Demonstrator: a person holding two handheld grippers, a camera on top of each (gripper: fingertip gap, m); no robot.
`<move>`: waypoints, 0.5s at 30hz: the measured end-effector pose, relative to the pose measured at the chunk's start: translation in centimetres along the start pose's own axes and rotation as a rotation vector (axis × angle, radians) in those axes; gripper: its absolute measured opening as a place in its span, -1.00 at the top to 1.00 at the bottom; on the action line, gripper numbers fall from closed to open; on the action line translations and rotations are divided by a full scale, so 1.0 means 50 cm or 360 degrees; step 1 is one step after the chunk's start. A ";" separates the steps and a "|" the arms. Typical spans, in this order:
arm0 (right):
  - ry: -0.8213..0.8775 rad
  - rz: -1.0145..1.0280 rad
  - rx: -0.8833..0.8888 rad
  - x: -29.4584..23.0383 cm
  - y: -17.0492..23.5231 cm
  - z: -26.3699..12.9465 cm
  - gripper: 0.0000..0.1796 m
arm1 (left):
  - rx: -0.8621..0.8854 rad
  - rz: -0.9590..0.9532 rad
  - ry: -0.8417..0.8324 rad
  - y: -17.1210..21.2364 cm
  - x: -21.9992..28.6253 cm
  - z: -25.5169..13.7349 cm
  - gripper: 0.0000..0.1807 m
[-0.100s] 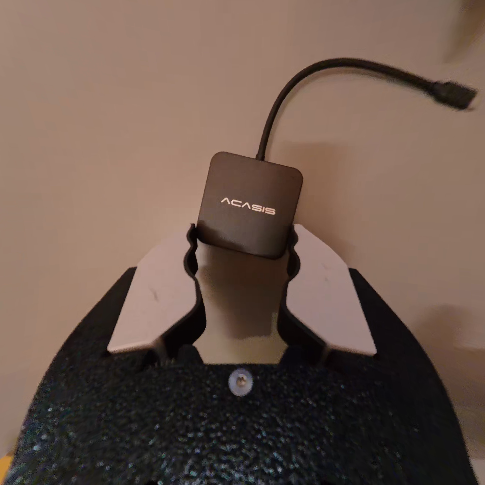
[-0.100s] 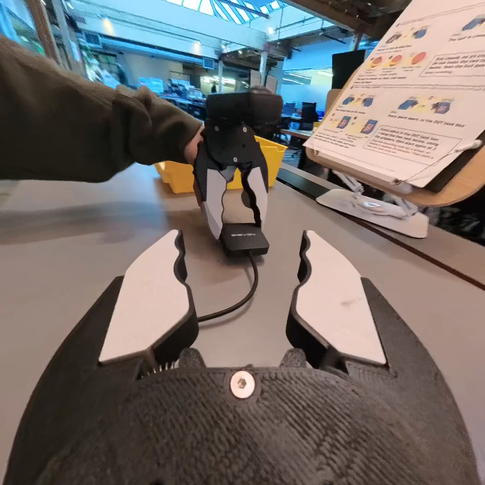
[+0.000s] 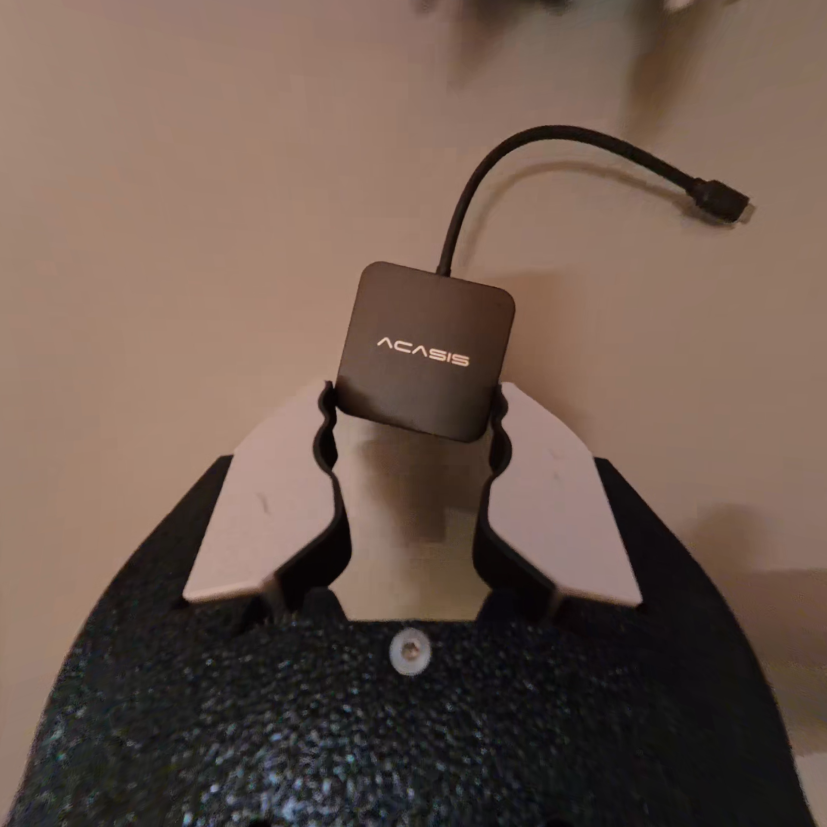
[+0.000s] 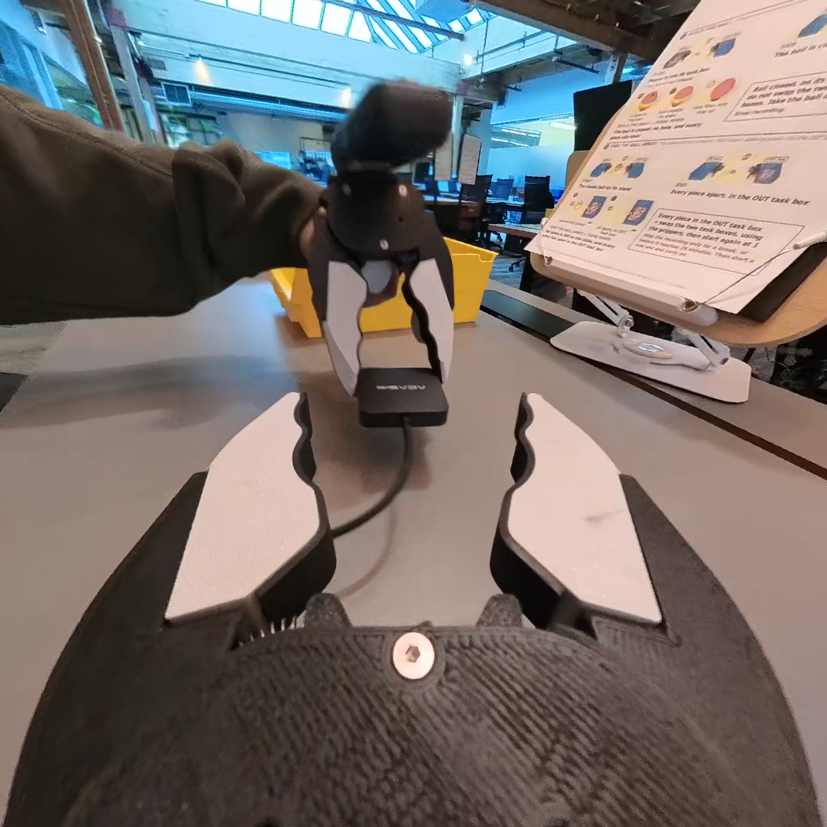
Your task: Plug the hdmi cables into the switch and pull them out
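While the left tool (image 3: pixel 414 394) pinches the switch (image 3: pixel 425 353) at its fingertips, right tool (image 4: pixel 411 429) wide, just short of it.

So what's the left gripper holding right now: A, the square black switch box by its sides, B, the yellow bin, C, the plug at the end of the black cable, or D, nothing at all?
A: the left gripper has its fingertips pressed against both sides of the square black switch box, while the plug on the cable lies free on the table.
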State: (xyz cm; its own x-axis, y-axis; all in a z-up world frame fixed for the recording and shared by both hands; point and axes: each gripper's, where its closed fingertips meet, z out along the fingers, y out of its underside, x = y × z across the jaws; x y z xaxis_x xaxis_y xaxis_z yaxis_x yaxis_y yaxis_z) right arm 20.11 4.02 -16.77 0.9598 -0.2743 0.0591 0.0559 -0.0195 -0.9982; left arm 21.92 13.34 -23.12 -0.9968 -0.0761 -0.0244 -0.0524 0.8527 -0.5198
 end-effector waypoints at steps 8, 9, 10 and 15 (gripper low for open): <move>-0.0087 -0.0035 -0.0021 -0.062 -0.005 0.048 -0.09 | 0.0002 0.0270 -0.0157 -0.107 0.045 -0.069 0.27; -0.0064 -0.0075 -0.0038 -0.066 -0.004 0.055 -0.10 | -0.0015 0.0271 -0.0195 -0.109 0.044 -0.072 0.27; -0.0055 -0.0103 -0.0068 -0.070 0.000 0.061 -0.10 | -0.0036 0.0256 -0.0220 -0.111 0.045 -0.073 0.27; -0.0136 -0.0128 -0.0100 -0.078 -0.006 0.048 -0.10 | -0.0159 0.0289 -0.0335 -0.108 0.059 -0.074 0.27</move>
State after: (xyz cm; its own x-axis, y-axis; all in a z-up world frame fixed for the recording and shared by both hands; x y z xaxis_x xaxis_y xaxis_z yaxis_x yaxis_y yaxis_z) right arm 17.04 7.42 -16.70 0.9730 -0.1864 0.1359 0.1191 -0.0989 -0.9879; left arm 19.05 10.44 -17.22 -0.9564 -0.0141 -0.2917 0.1099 0.9080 -0.4043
